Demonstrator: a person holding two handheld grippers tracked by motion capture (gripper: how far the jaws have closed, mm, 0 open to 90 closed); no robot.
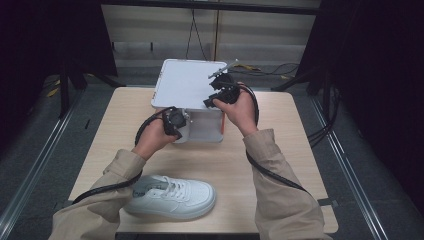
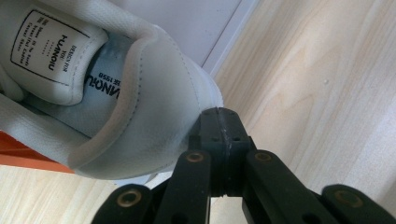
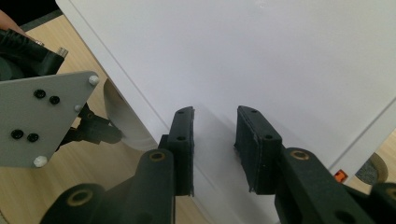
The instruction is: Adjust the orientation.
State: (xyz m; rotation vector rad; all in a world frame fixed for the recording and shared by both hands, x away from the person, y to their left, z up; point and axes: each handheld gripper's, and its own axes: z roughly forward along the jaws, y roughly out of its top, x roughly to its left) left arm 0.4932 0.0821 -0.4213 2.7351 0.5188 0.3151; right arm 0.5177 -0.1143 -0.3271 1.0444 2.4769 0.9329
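L gripper [image 1: 176,121] is clenched, jaws pressed together right at the heel of a white sneaker [image 2: 140,116] by the white box's [image 1: 185,82] front edge. R gripper [image 1: 220,92] is released, jaws apart over the box lid. A second sneaker [image 1: 172,196] lies at the table's [image 1: 300,150] near edge, long axis left-right, toe pointing right.

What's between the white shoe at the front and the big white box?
In the high view, from the shoe to the box it is mostly bare wooden table, then the person's left hand holding the left claw.
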